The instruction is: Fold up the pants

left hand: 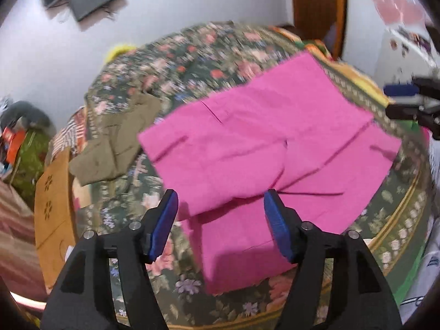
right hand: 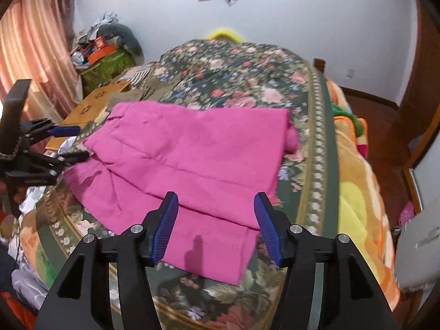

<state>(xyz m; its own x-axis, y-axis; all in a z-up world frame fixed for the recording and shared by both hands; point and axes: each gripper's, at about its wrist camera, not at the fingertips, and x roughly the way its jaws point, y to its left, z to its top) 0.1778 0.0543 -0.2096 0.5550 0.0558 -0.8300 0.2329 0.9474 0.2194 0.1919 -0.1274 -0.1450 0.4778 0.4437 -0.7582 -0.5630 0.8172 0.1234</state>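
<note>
Bright pink pants [left hand: 264, 143] lie spread on a floral bedspread [left hand: 192, 55], partly folded over themselves. They also show in the right wrist view [right hand: 192, 151]. My left gripper [left hand: 220, 200] is open and empty, above the near edge of the pants. My right gripper [right hand: 216, 200] is open and empty, above the pants' near edge on its side. The right gripper also shows at the right edge of the left wrist view [left hand: 407, 99]. The left gripper shows at the left of the right wrist view [right hand: 74, 143].
Olive-green folded clothing [left hand: 115, 143] lies on the bed left of the pants. A tan cardboard box [left hand: 55, 214] sits at the bed's left side. An orange and yellow blanket [right hand: 357, 178] hangs on the right. A cluttered green stand [right hand: 104, 60] is by the curtain.
</note>
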